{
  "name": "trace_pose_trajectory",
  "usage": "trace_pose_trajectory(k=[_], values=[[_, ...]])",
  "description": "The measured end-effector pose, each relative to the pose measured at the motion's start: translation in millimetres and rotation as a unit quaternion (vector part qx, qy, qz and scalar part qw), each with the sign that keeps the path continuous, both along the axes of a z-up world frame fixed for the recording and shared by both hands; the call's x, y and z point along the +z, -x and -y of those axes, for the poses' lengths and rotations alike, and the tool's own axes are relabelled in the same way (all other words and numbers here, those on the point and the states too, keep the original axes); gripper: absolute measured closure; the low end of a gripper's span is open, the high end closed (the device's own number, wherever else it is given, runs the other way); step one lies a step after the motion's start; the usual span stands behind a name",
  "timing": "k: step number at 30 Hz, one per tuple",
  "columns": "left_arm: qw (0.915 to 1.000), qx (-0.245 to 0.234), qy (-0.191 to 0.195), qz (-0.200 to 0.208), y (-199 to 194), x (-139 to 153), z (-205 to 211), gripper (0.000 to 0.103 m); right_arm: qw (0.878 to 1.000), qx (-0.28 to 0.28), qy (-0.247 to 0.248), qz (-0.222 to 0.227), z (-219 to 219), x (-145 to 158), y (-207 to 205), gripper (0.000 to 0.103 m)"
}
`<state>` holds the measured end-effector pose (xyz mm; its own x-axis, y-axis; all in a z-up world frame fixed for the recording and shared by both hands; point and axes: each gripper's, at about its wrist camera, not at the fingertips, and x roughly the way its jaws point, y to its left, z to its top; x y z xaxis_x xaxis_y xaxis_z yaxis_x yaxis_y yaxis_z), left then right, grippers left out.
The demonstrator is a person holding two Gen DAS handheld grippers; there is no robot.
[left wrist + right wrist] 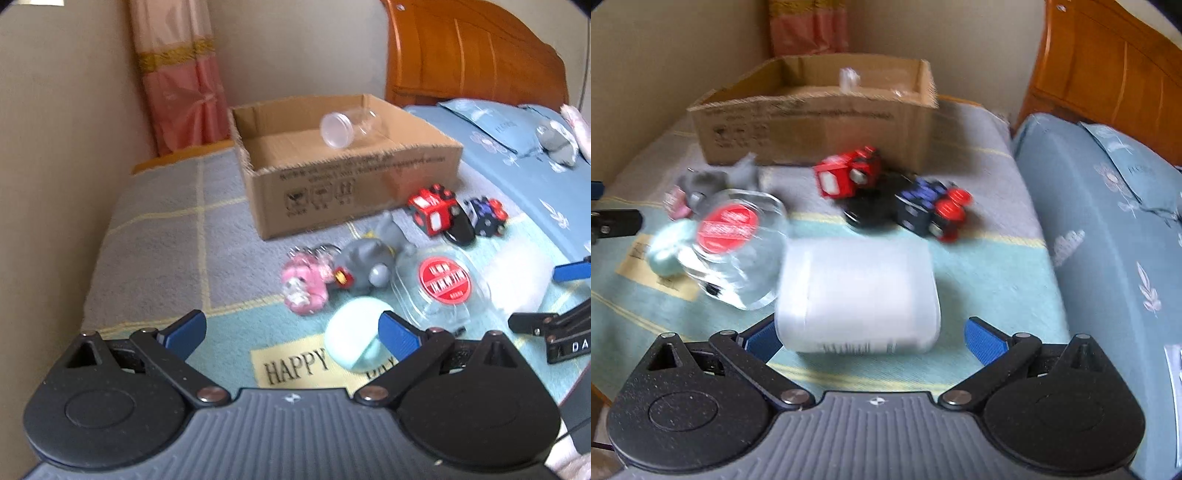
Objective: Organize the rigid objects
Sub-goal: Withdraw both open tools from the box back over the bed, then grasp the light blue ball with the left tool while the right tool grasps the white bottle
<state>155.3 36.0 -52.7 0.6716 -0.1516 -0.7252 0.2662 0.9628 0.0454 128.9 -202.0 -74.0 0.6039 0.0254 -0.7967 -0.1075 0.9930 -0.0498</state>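
While most of the clutter lies loose on the bed (155, 229), the cardboard box (354, 184) holds only one thing that the pictures show: a clear plastic jar (349, 128) lying on its side inside it, toward the far wall. By my reading the sorting has barely begun, with one item in and the rest waiting.

All of the remainder sits in front of the box, on the near side. Largest is the white translucent container (857, 291), well in front of the box and lying between the spread jaws of the right claw (870, 338), which are apart and not clamped on it; whether a pad touches it I cannot tell through the blur. Just beside it, also in front of the box, is the clear bottle with the red round label (441, 284). Next come the grey toy (364, 264) and the pale green round object (356, 338), the latter farthest from the box and closest to the left claw (291, 334), whose jaws stand wide apart and empty. Nearest the box front are the red toy truck (432, 210), the blue toy truck (485, 214) and a black oval object (460, 227) between them. Smallest is the pink keychain figure (304, 286), touching the grey toy.
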Motion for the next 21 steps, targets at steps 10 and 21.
trace_pose_trajectory(k=[10, 21], values=[[0.9964, -0.075, -0.007, -0.039, -5, -31, 16, 0.004, 0.999, 0.029, -0.017, 0.012, 16, -15, 7, 0.000], [0.9924, -0.115, 0.011, -0.041, -11, -42, 11, 0.000, 0.998, 0.048, -0.021, 0.037, 19, -17, 12, 0.000]])
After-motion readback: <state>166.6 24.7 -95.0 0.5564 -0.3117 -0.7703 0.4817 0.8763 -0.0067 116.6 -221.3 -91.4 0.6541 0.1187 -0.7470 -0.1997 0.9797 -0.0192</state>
